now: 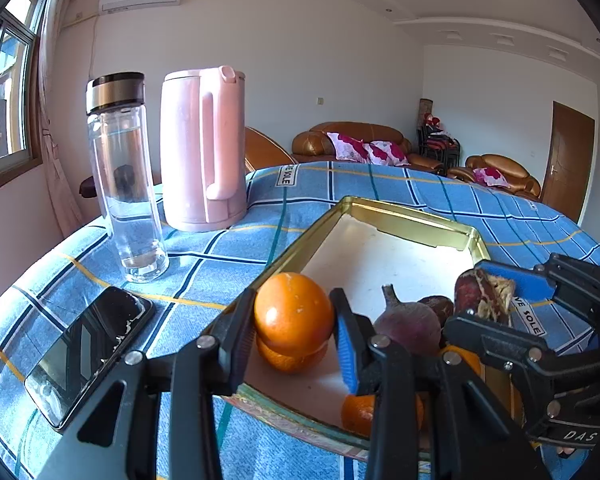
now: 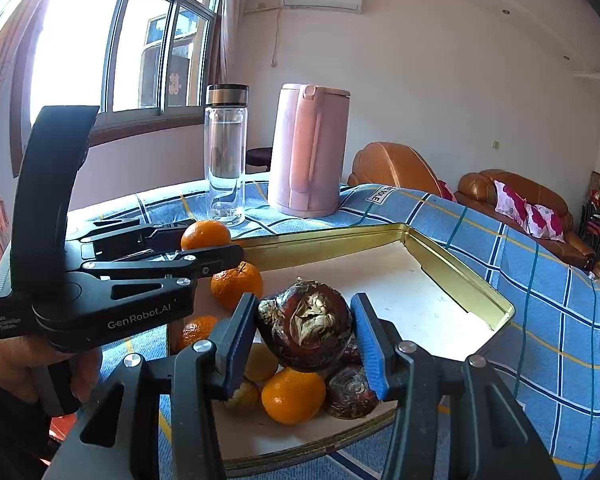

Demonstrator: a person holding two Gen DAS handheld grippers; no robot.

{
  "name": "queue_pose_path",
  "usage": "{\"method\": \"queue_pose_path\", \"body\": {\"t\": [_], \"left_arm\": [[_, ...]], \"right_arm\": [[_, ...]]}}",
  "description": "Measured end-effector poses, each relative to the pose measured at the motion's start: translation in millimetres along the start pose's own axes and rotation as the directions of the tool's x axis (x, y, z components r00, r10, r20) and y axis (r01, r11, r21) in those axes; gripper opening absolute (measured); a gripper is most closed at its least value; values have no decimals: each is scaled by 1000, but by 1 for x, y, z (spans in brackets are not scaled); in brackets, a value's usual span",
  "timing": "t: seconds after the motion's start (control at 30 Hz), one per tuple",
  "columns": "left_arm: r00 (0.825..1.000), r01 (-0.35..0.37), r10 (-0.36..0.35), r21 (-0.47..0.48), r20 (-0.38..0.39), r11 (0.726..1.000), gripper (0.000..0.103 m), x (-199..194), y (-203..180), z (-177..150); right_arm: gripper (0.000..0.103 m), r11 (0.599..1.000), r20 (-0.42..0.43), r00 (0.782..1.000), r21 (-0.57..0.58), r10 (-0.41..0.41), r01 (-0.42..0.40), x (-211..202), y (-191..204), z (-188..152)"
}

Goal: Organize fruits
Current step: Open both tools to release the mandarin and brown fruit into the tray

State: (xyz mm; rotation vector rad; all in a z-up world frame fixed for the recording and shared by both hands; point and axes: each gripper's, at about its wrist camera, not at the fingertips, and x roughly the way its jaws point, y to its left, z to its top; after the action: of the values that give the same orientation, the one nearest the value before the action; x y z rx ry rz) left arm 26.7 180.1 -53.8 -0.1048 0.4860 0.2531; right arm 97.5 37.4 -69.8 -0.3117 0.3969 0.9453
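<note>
You have a fruit in each gripper, both over the gold tray (image 1: 416, 222). Your left gripper (image 1: 294, 322) has its jaws clamped on an orange (image 1: 292, 312), carried above the tray's near-left corner, with a second orange (image 1: 290, 358) lying right under it. Your right gripper (image 2: 304, 326) has its jaws clamped on a dark brown husked fruit (image 2: 306, 322), held above the heap of fruit at the tray's 6 o'clock edge.

The far half of the tray, toward 12 o'clock, is bare white floor, so that looks like the room to use. Carry each fruit low over the rim and set it down on that floor before you part the jaws; round fruit dropped from height will likely roll. Keep oranges to one side and the dark fruits (image 2: 352, 394) to the other. The two grippers sit close together, so move one at a time. Steer clear of the pink kettle (image 1: 202, 148) and glass bottle (image 1: 126, 184) at 10 o'clock on the desk (image 1: 228, 248).
</note>
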Motion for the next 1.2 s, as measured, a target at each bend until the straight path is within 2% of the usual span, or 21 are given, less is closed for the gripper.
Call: {"method": "queue_pose_path", "body": {"t": [0.4,0.53,0.97,1.03,1.17,1.2], "left_arm": [[1000,8,-8,31,-23,999,38,6,-4,-1],[999,10,-7,69,-44,998,38,9,-12,-2],[998,-7,13,104,-60,995,40,13,-18,-2],[998,-10,16,100,-54,995,48,12,-17,-2],[999,-23,27,84,-43,996,56,10,-14,-2],[999,-25,28,74,-41,997,63,9,-12,-2]], "right_arm": [[50,1000,-8,1000,9,6,-6,1,0,0],[50,1000,-43,999,22,12,-11,5,-3,-1],[50,1000,-80,996,17,27,-26,13,-1,-1],[51,1000,-78,997,6,23,-23,13,1,-1],[57,1000,-72,997,12,5,-4,10,0,-2],[59,1000,-69,998,19,2,-1,10,-1,-2]]}}
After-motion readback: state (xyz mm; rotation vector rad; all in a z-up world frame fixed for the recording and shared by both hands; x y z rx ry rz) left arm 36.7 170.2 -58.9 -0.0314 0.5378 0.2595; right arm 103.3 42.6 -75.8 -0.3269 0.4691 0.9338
